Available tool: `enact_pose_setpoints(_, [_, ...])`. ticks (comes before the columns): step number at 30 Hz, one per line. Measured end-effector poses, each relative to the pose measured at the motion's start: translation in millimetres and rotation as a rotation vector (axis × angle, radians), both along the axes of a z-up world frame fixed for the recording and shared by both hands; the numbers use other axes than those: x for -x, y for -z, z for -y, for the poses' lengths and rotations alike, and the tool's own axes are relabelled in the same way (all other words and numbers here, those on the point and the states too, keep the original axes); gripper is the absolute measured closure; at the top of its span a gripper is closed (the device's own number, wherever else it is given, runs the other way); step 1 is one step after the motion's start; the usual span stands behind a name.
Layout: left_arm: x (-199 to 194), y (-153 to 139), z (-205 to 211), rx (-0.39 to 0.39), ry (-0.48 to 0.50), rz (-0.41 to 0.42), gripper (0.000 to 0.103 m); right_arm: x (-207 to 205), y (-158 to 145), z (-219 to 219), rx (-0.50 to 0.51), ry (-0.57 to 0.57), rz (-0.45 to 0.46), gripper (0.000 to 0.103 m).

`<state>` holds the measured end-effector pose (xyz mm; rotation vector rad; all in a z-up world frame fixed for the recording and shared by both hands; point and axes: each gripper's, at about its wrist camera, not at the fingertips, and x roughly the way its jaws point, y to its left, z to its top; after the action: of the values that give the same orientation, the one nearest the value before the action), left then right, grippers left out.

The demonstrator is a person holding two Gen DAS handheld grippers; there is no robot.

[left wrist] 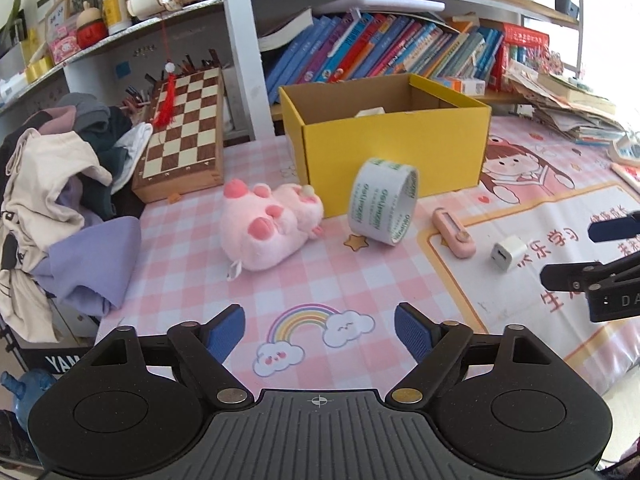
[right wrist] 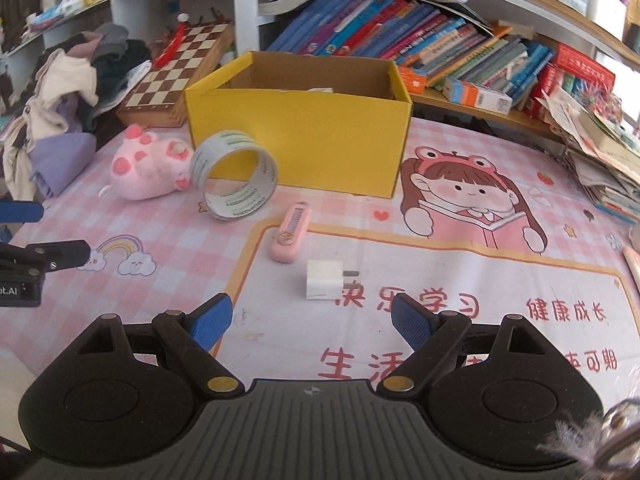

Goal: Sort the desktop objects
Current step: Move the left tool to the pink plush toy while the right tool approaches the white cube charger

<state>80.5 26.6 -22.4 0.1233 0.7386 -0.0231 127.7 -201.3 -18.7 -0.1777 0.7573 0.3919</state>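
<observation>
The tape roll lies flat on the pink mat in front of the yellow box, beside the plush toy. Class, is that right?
Not quite. The tape roll stands on its edge, leaning against the yellow box, not flat. The right wrist view shows straight through its open centre. It is on the pink mat, beside the plush toy.

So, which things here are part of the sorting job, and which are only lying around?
For the job: yellow box, tape roll, pink plush toy, pink utility knife, white charger.

Lying about: chessboard, clothes pile, books.
</observation>
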Motion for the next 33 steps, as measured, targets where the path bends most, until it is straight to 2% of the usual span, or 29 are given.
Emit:
enact_pose_setpoints(14, [-5.4,5.9,5.2,-0.005,-0.014,-0.015,0.014,-7.8,5.7,-1.0,0.003,0.008,-0.029,0.017])
enact_pose_setpoints(27, [-19.0,10.2,14.4,-0.006,-0.007,-0.022,0.014,-28.6,15.2,1.7,0.002,0.001,-0.064,0.025])
enact_pose_setpoints(33, [-27.2,11.8,20.6,-0.015,0.007,-0.028,0.014,-40.6,19.9,-1.6,0.008,-0.023,-0.085,0.034])
